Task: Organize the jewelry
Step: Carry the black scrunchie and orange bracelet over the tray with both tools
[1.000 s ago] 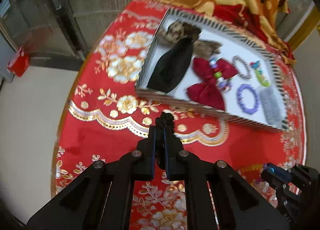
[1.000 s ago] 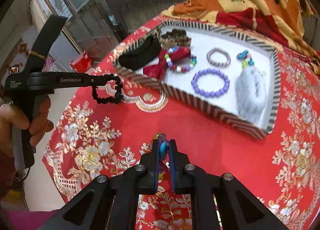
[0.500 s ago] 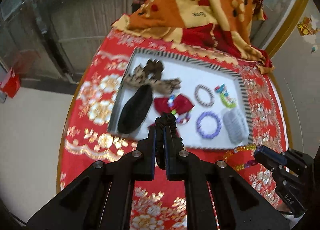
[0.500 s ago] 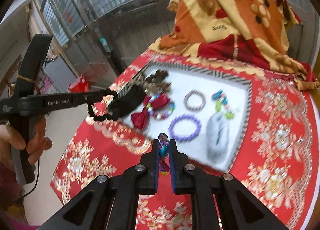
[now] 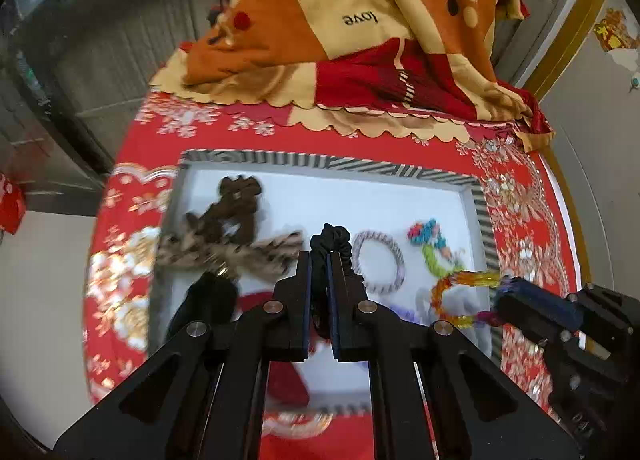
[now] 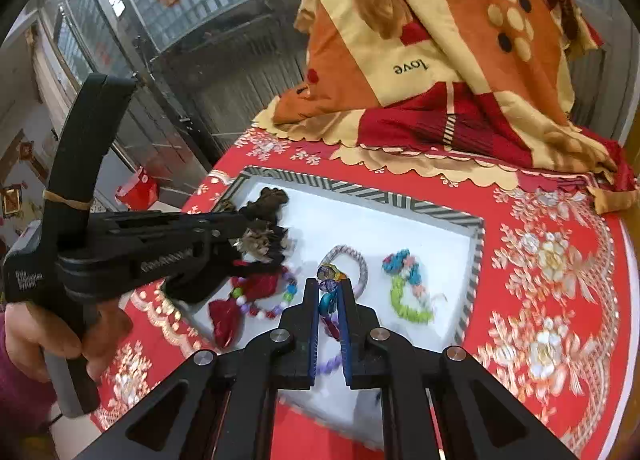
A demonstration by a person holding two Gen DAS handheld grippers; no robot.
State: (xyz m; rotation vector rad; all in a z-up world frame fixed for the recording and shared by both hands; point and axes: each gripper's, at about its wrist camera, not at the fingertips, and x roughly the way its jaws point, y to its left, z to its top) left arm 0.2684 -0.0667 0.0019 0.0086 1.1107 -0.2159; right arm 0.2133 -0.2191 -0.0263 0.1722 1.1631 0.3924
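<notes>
- Left gripper (image 5: 319, 260): pinched tight on a black hair tie (image 5: 331, 240), which sticks up past the tips.
- Right gripper (image 6: 329, 296): pinched tight on a bright bead bracelet (image 5: 460, 292), with its loop hanging out to the side.
- Just under and ahead of both: the striped tray (image 5: 332, 163) with a white floor.
- Ahead of the left tips: a grey ring bracelet (image 5: 378, 266); off to the left, a brown bow (image 5: 236, 227).
- Ahead and right of the right tips: a blue and green band (image 6: 406, 288); to the left, a red bow with beads (image 6: 256, 296).
- Far past the tray: an orange blanket (image 6: 440, 59) on the red cloth (image 6: 552, 260).
- To do this step well, probably: lower slowly over a bare white spot, keep clear of the pieces already there, let go only when low, so nothing bounces or tangles.
- Different from before: back then, both held pieces over the red cloth, short of the tray; now over the tray itself. Blanket much bigger in view now. Same tight pinch on both.
</notes>
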